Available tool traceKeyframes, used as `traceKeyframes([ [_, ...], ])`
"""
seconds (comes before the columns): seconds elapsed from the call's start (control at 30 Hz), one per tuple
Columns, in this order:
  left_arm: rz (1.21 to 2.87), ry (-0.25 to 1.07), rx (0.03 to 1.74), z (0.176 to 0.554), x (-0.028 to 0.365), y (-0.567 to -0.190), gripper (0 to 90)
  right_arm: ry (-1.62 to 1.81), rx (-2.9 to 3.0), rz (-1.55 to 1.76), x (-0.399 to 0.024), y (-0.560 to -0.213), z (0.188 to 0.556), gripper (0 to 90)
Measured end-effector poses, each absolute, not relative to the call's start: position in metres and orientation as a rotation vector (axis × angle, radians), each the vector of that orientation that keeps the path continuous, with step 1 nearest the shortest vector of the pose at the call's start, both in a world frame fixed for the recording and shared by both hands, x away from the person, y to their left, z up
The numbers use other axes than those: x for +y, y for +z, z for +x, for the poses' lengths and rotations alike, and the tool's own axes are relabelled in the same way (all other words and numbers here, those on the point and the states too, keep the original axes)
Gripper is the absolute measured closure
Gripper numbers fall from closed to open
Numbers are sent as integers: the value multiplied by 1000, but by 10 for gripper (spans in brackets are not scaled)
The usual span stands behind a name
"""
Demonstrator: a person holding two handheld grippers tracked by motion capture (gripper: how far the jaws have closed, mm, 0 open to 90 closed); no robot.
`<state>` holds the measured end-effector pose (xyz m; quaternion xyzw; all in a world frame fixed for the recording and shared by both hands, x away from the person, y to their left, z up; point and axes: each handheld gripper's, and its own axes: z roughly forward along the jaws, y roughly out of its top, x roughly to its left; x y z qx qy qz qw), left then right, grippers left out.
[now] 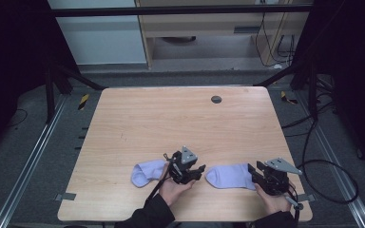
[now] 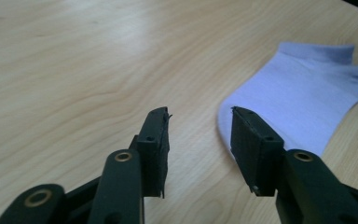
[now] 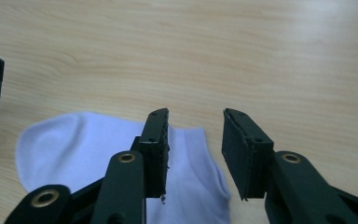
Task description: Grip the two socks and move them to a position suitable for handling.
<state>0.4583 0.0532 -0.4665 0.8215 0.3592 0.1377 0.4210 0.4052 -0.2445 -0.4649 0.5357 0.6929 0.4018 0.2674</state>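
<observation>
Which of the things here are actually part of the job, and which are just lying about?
Part of the job:
- left sock
- right sock
- left gripper, open above the bare table
- right gripper, open over the right sock

Just there:
- wooden table
- dark round cap near its far edge
- floor cables

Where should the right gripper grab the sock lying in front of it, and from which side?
Probably at the open cuff end of the right sock, nearest the right gripper. The sock lies flat on the table, toe toward the left gripper, so come down from above over the cuff edge with the open jaws and pinch both layers.
</observation>
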Motion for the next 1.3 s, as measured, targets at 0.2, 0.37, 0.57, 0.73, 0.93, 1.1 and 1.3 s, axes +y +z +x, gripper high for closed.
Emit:
traceKeyframes([
  [0.2,2019,405,933,460,90,-444,500,1159,1921,1385,-234,-458,409,527],
  [0.37,1992,470,959,457,124,-428,476,1206,1970,1303,-219,-449,415,477],
  [0.57,1945,524,1023,453,168,-419,458,1254,2005,1251,-198,-441,425,435],
  [0.73,1903,530,1106,450,201,-425,453,1267,2044,1215,-179,-440,434,406],
  [0.93,1885,552,1205,444,236,-438,455,1270,2108,1165,-154,-440,442,394],
  [1.1,1870,552,1273,440,257,-451,456,1274,2171,1117,-130,-440,447,395],
  [1.3,1887,562,1290,437,264,-459,456,1275,2242,1050,-100,-441,455,407],
])
